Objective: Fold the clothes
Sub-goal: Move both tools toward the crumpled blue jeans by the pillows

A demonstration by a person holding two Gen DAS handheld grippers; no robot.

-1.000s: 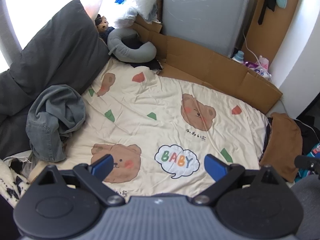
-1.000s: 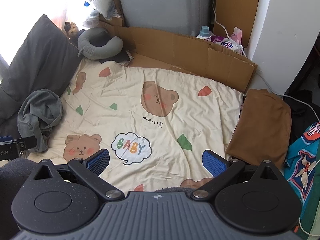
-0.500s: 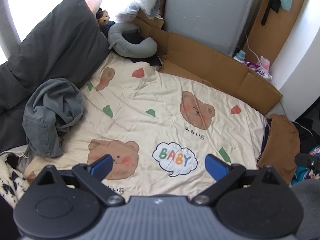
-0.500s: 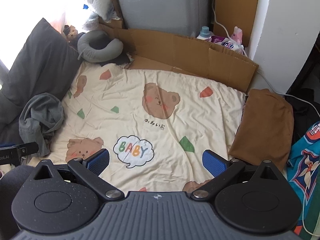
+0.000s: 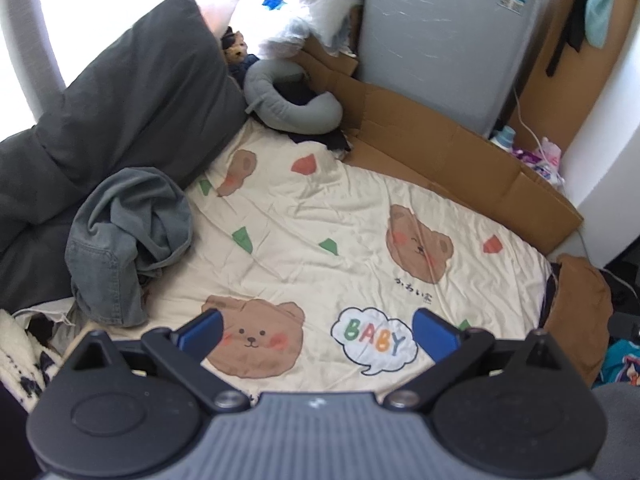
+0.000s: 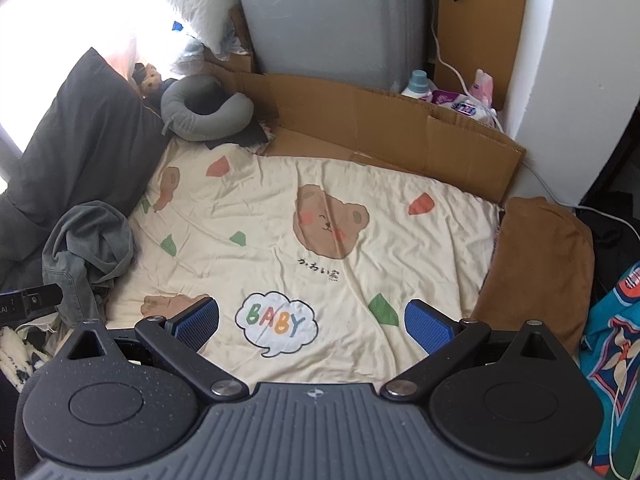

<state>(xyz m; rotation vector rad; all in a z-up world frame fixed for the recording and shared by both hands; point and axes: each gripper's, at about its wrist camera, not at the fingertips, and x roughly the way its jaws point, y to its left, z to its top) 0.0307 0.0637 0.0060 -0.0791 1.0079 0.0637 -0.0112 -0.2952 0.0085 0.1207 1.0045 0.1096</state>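
A crumpled grey-blue denim garment [image 5: 124, 240] [image 6: 88, 252] lies bunched at the left edge of a cream bear-print sheet [image 5: 340, 232] [image 6: 320, 208]. A folded brown garment [image 5: 576, 312] [image 6: 536, 260] rests at the sheet's right edge. My left gripper [image 5: 318, 330] hovers open over the near part of the sheet, with nothing between its blue pads. Likewise open and empty, my right gripper [image 6: 312, 322] hangs above the "BABY" print. Both are well away from either garment.
Dark grey pillows [image 5: 132, 108] stand along the left. A grey neck pillow [image 5: 292, 100] and a small plush toy [image 5: 236, 46] sit at the far corner. Cardboard [image 6: 392, 128] lines the far side before a grey appliance [image 6: 328, 16]. Teal patterned fabric [image 6: 616, 344] lies at right.
Both grippers have shifted slightly forward and to the left over the sheet, so the denim pile looks nearer. Their jaws stay open. Nothing on the bed has moved.
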